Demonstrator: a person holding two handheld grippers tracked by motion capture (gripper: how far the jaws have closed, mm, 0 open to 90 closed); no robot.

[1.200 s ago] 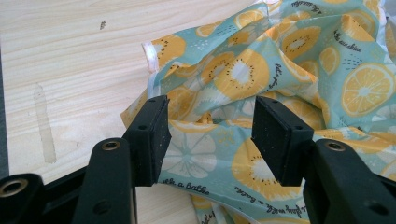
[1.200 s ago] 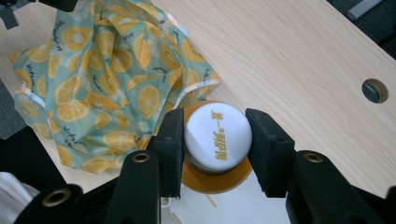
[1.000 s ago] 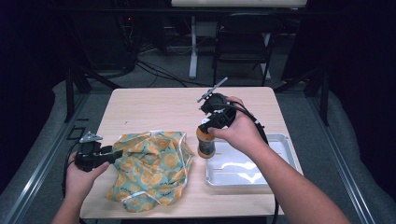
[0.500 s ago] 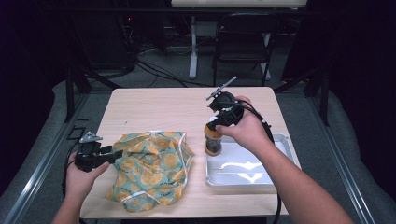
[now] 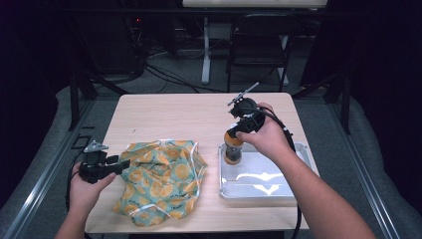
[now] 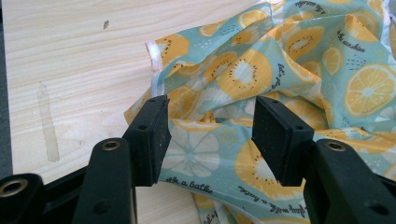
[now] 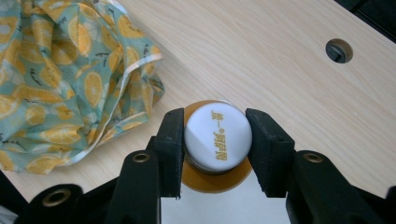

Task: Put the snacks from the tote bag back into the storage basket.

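White-capped bottle (image 5: 233,148) has been carried from above the desk (image 5: 169,114) near the fruit-print cloth (image 5: 161,181) over to the metal tray (image 5: 263,191), and the right gripper (image 5: 237,133) is lowering it at the tray's near-left corner, fingers (image 7: 171,140) clamping the cap. Looks like drop-off time. The left gripper (image 5: 119,164) is hovering with fingers spread over the cloth's edge, left of the tray.

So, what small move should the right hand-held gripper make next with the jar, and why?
Probably lower it a little more, then release. The right hand-held gripper grips the jar by its white lid, and the jar looks to be at the near-left corner of the metal tray, perhaps not yet resting.
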